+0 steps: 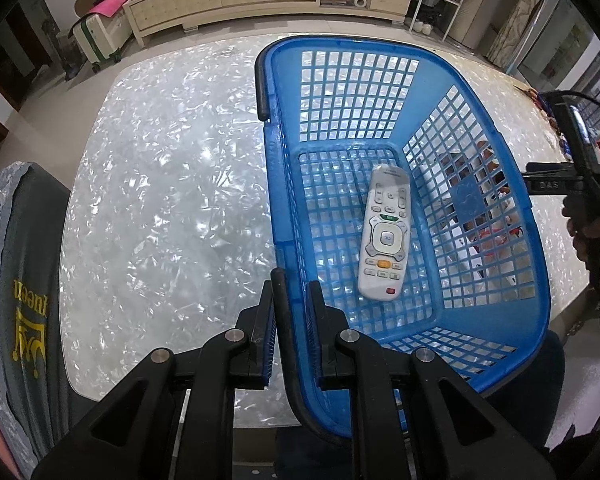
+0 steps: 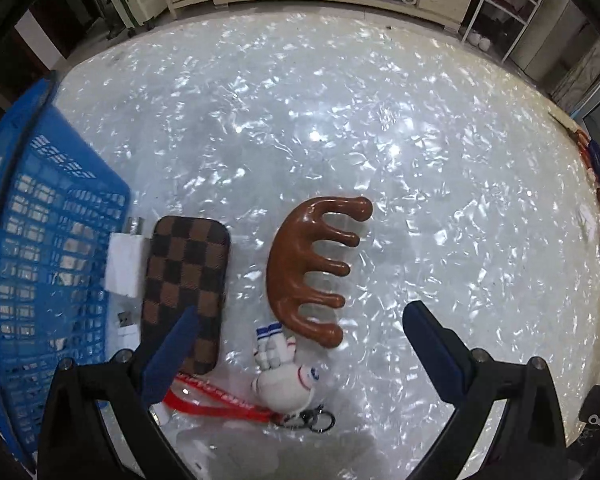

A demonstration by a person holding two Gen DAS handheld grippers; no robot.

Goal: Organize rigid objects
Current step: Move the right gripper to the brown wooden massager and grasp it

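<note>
We look down on a wide, pearly white surface that fills most of both wrist views. On it stands a blue basket with lattice walls. In the right wrist view it sits at the far left edge. Our left gripper is clenched on the basket's near rim, one finger outside the wall and one inside, with the black handle bar running up between them. A white remote control lies face up on the basket floor, its red button toward us.

Outside the basket, in the right wrist view, a brown checkered case lies on the surface, just beside the basket wall. A white block sits between the two. To the right of the case is a brown wooden massage comb, its thick prongs pointing right.

Our right gripper hangs above these things with its jaws released and spread wide; nothing is between them. Its left finger shows over the near end of the case.

Near the comb's lower end lies a small white figure keychain, joined to a red strap and a dark metal ring.
</note>
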